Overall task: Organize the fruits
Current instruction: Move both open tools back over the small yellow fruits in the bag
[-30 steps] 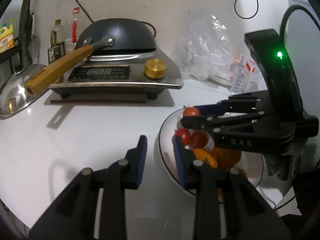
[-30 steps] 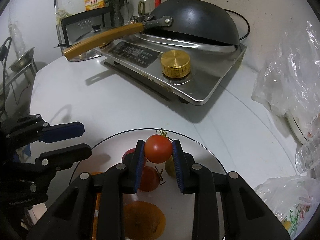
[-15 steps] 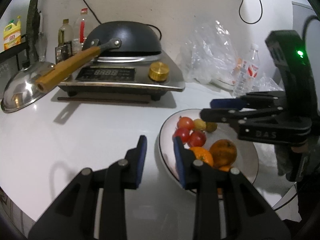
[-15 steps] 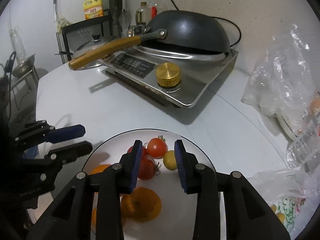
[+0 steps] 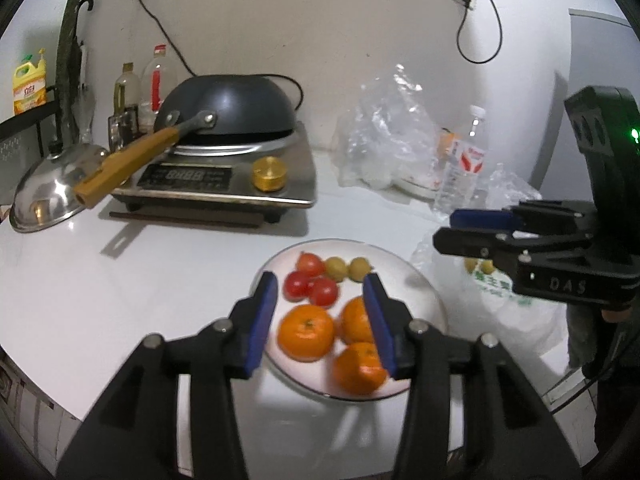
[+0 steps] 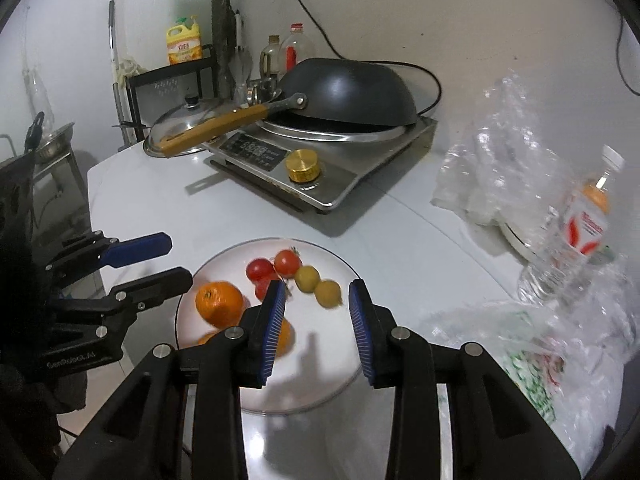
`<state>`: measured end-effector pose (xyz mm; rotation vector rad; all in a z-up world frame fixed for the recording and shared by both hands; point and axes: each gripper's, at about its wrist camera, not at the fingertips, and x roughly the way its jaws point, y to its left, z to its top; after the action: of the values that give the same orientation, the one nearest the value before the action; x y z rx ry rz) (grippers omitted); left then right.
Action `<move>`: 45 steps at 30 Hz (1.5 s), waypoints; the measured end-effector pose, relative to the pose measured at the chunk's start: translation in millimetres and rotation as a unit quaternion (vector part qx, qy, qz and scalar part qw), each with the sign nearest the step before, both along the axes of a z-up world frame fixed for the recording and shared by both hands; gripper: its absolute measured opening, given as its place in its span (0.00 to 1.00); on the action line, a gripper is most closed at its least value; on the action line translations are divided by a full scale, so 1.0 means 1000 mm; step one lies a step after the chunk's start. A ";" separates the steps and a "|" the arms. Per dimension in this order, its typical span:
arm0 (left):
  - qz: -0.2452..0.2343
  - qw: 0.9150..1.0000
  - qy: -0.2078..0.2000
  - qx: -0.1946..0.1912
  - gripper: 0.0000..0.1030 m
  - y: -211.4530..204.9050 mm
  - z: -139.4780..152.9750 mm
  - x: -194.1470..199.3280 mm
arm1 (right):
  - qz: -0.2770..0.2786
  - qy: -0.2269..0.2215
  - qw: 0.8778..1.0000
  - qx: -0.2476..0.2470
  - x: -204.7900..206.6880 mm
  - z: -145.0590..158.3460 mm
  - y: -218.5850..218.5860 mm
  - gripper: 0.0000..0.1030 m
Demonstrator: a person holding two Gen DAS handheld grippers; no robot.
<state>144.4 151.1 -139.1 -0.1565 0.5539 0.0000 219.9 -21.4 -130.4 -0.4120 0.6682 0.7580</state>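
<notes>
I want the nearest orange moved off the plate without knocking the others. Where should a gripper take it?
Grip the nearest orange across its round middle, coming from above on the near side. The plate rim is low, and two more oranges sit close behind it, so a level approach risks pushing them.

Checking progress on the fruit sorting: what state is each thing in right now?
Left gripper: jaws opening, nothing between them.
Right gripper: open, empty.
Plate: holds all the fruit.
Tomatoes: clustered on plate.
Oranges: grouped on plate.
Wok: upside down on cooker.
Water bottle: upright, capped.
</notes>
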 end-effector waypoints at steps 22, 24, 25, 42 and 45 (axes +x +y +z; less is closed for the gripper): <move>-0.060 0.998 -0.002 0.011 0.46 -0.096 0.042 -0.009 | -0.062 -0.019 0.997 0.039 -0.038 0.044 -0.108 0.34; -0.070 0.997 -0.001 0.015 0.46 -0.106 0.045 -0.004 | -0.068 -0.018 0.997 0.039 -0.037 0.046 -0.120 0.34; -0.074 0.997 0.001 0.018 0.46 -0.111 0.046 -0.002 | -0.070 -0.018 0.997 0.039 -0.035 0.047 -0.124 0.34; -0.130 0.991 0.020 0.027 0.46 -0.181 0.041 0.059 | -0.122 -0.018 0.992 0.031 0.000 0.044 -0.192 0.34; -0.132 0.991 0.024 0.028 0.46 -0.188 0.039 0.069 | -0.123 -0.015 0.992 0.026 0.008 0.040 -0.200 0.34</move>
<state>213.3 -36.4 -100.2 -0.0280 0.6196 -0.2395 227.7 -221.0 -90.0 -0.2865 0.6554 0.5339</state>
